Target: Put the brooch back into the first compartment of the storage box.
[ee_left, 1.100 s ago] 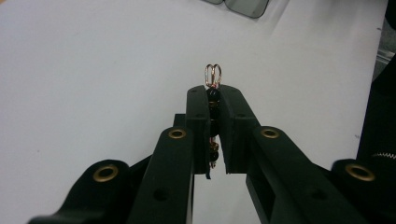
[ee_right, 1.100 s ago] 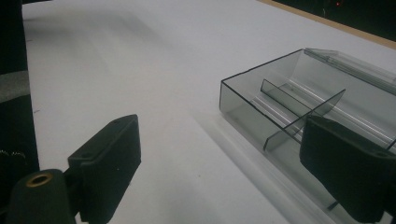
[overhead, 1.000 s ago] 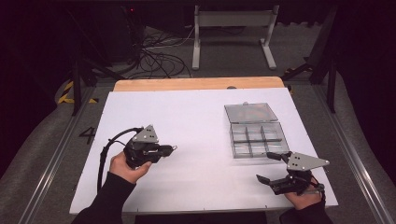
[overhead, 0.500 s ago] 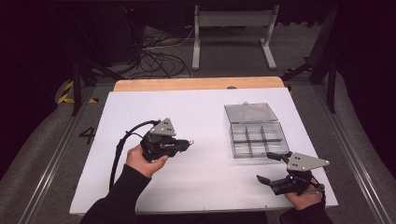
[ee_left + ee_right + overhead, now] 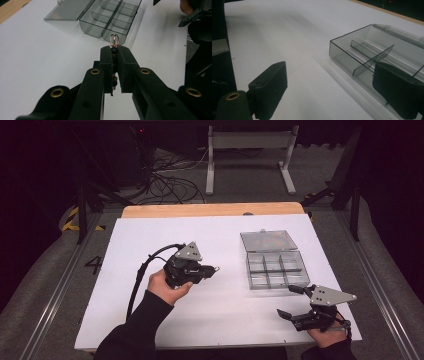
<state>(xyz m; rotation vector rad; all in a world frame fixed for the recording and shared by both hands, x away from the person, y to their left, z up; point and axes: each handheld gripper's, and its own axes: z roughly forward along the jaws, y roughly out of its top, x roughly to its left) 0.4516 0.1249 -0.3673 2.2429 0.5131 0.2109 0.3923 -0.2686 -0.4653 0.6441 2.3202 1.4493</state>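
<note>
One beaded wire piece (image 5: 114, 53), pinched lengthwise in the left gripper (image 5: 115, 51), loop end toward one open box (image 5: 272, 267). Right gripper (image 5: 329, 87) spread.

Left tool (image 5: 115, 58): matt black plastic jaws, brass-coloured metal eyelets. Clamped piece (image 5: 114, 41): copper-toned wire loops, glossy black beads. Organizer box (image 5: 274, 269), at 3 o'clock from the left tool: smoky transparent plastic, glossy, smooth; hinged lid same. Table (image 5: 150, 330): white sheet, matt, smooth; bare wood strip (image 5: 210, 210) at 12 o'clock edge. Right tool (image 5: 329, 87): matt black plastic pads; grey metal plate on top.
</note>
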